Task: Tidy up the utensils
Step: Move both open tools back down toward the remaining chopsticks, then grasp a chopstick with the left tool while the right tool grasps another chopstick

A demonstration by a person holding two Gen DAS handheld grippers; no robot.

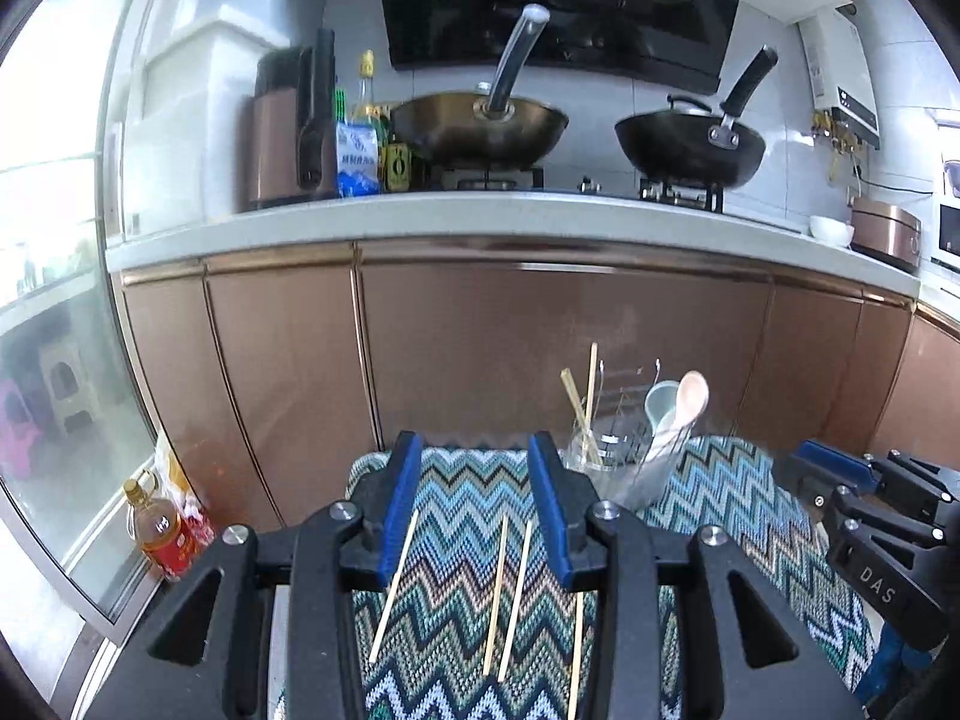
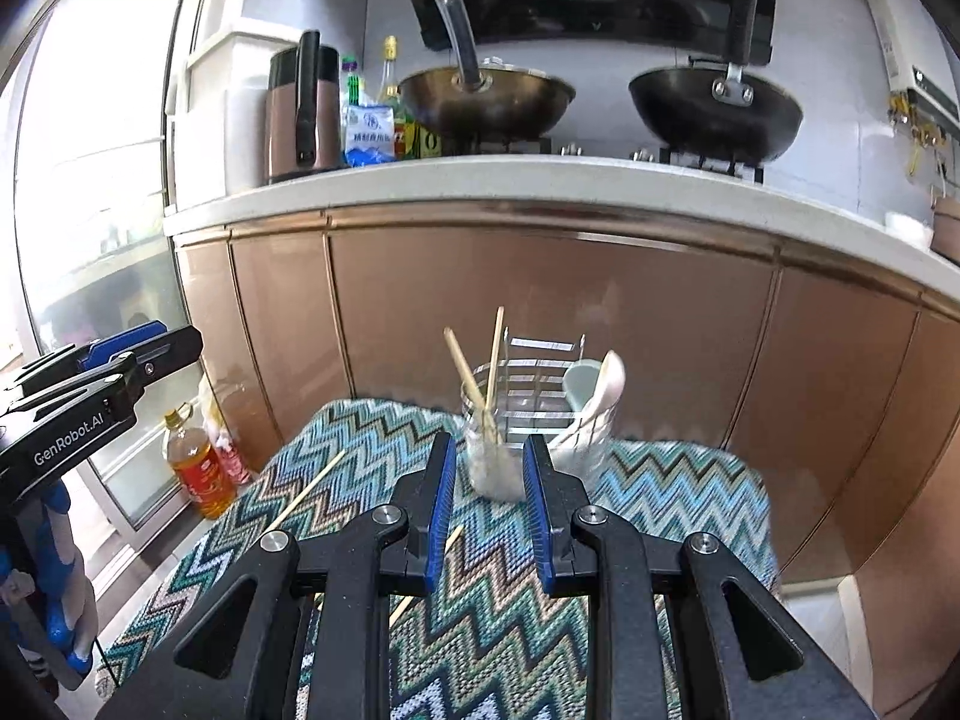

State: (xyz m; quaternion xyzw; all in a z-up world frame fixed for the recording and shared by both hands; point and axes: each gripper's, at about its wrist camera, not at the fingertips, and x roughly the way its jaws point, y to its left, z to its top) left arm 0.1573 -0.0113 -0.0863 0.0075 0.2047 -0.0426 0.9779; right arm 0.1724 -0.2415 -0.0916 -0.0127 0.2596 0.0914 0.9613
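With 2 chopsticks (image 2: 483,384) already standing in the glass jar (image 2: 492,462) just ahead of the spread, empty right gripper (image 2: 487,519), 4 loose chopsticks (image 1: 507,591) lie on the zigzag cloth (image 1: 462,510) beneath the spread, empty left gripper (image 1: 474,516).

A home kitchen: two woks (image 1: 480,126) sit on a gas hob (image 1: 678,192) under a black extractor hood (image 1: 558,0) on the far white worktop (image 1: 420,219), with oil bottles (image 1: 366,90) at left and copper-coloured cabinet doors (image 1: 540,348) below
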